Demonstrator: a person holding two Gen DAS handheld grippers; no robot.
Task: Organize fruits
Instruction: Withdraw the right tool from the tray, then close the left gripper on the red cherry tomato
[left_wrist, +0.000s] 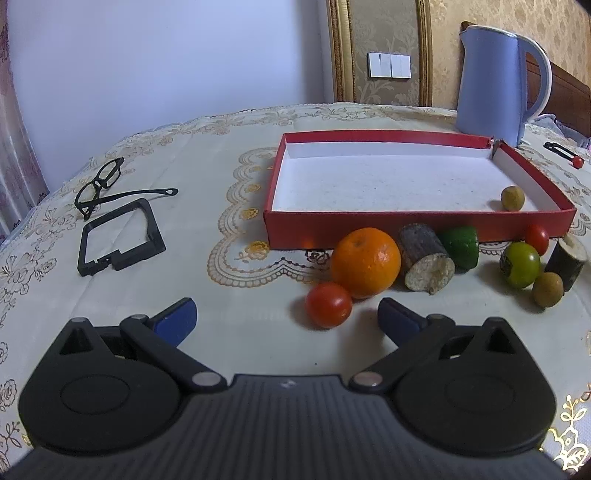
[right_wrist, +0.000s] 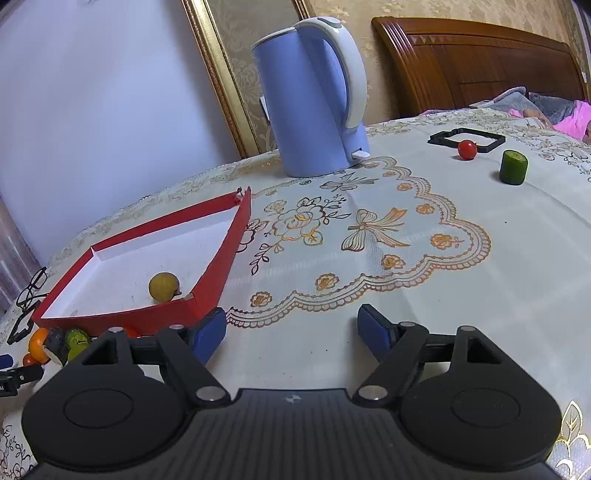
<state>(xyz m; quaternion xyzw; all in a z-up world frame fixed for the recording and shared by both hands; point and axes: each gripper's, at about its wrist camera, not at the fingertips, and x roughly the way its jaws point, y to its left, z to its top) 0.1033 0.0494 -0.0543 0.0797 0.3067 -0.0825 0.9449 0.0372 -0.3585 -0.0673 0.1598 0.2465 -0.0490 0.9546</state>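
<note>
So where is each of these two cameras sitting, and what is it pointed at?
Left wrist view: rides on the left tool, open, looking down over the orange and the fruit pile before the red box.
Right wrist view: rides on the right tool, open, facing bare tablecloth and the kettle.
Shared: the red box, the kettle, the small yellow fruit in the box.

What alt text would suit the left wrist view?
Open gripper hovering before a red tomato and an orange, with more fruit along a red tray that holds one small yellowish fruit. Glasses lie left, a blue kettle behind.
</note>
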